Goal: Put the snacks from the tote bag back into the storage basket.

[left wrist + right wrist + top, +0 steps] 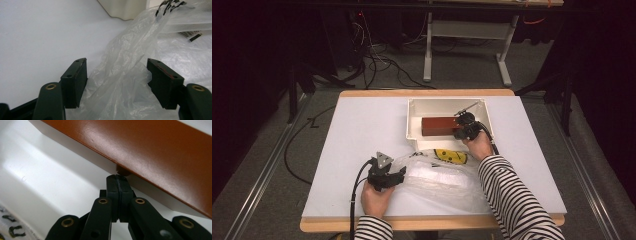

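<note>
Bag: clear plastic bag (439, 177) is lying crumpled on the near half of the table (362, 130), just in front of the bin, with a yellow print showing through its far end.
Left gripper: left gripper (398, 176) is resting at the bag's left edge, in the person's left hand (377, 196).
Left fingers: in the left gripper view the 2 jaws are standing wide apart, and a raised fold of the bag (125, 75) is sitting between them; the film is brushing the left finger (75, 81), while the right finger (163, 81) is standing just clear of it. Nothing is being gripped.
Block: brown block (438, 125) is lying inside the white bin (414, 120) at the far right of the table.
Right gripper: right gripper (458, 134) is reaching over the bin's near wall at the block's right end.
Right fingers: in the right gripper view the 2 jaws are pressing flat together with nothing between them, their tips sitting just under the block's (140, 147) lower edge, beside the bin wall (50, 187). Contact with the block is too close to judge.
</note>
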`<state>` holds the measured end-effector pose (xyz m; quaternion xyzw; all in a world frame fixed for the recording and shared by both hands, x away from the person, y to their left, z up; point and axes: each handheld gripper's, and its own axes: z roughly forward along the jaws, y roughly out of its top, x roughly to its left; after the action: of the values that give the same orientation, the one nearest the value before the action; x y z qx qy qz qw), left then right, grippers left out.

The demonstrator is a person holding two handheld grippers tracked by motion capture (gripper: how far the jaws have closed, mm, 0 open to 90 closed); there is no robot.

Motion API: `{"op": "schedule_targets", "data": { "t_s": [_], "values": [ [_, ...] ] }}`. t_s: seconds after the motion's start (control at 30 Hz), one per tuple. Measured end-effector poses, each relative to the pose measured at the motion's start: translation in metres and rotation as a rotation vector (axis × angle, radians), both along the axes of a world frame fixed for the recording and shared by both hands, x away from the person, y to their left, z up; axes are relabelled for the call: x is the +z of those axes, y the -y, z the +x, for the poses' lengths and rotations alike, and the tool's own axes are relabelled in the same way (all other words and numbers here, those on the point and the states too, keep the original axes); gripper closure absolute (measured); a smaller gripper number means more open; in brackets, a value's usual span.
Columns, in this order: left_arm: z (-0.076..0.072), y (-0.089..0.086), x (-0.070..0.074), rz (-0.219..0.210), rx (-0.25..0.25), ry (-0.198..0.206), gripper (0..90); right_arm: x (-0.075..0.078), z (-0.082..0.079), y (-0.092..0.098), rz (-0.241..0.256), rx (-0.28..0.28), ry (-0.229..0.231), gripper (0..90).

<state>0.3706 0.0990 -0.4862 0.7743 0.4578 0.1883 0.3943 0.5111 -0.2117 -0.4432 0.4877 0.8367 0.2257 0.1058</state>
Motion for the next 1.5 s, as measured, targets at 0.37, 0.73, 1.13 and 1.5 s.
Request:
{"op": "schedule_targets", "data": {
  "t_s": [0.37,0.73,1.13,1.5],
  "values": [
    [0.0,0.001,0.0,0.005,0.002,-0.001,34.5,-0.006,0.008,-0.005,0.013,-0.029,0.001,90.0],
    [0.0,0.0,0.0,0.001,-0.002,-0.004,34.5,-0.001,0.002,-0.006,0.022,0.0,0.032,88.2],
    [0.0,0.001,0.0,0.004,-0.003,-0.004,34.7,0.011,-0.021,0.006,0.059,0.043,0.082,83.5],
    [0.0,0.001,0.0,0.002,-0.004,-0.004,34.6,0.016,-0.036,0.014,0.079,0.071,0.099,74.6]
  ]
}}
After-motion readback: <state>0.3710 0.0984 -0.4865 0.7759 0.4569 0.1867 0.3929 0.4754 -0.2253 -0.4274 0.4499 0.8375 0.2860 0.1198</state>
